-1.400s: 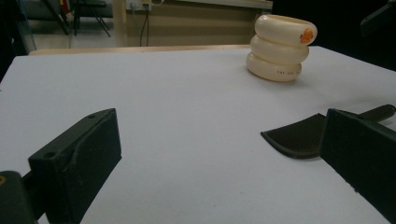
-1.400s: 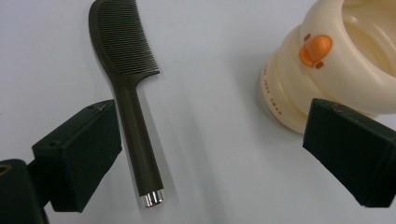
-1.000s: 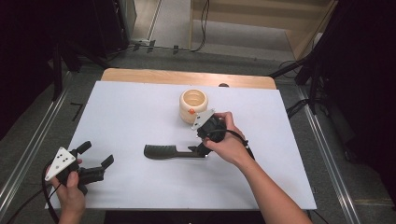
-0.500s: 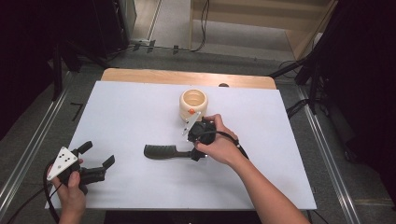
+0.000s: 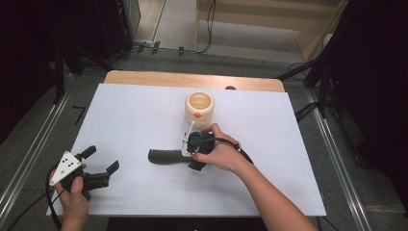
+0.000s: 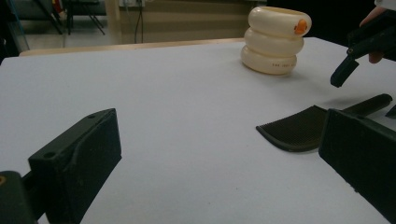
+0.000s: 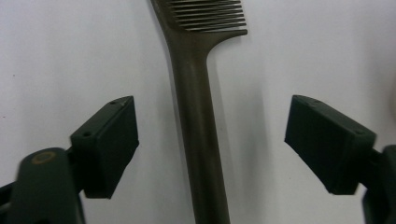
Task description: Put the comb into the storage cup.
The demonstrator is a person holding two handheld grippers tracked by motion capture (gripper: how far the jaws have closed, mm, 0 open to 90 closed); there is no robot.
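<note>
A dark slotted spatula (image 5: 162, 156) lies flat mid-table, its head pointing left. In the right gripper view its handle (image 7: 196, 116) runs straight up between the two jaws, with a wide gap on either side. My right gripper (image 5: 193, 157) is open and points down over that handle. A cream ribbed cup (image 5: 199, 109) with an orange dot stands just behind it. My left gripper (image 5: 102, 160) is open at the front left corner, with nothing between its jaws. In the left gripper view the spatula head (image 6: 299, 130) lies ahead on the right and the cup (image 6: 275, 39) stands farther back.
The white tabletop (image 5: 125, 110) ends in a wooden strip (image 5: 192, 79) at the far side. Metal rails run along the floor on both sides. A black cable (image 5: 235, 147) trails from the right gripper over the person's wrist.
My right gripper has moved left and down from beside the cup to over the spatula handle. The left gripper has barely shifted.
</note>
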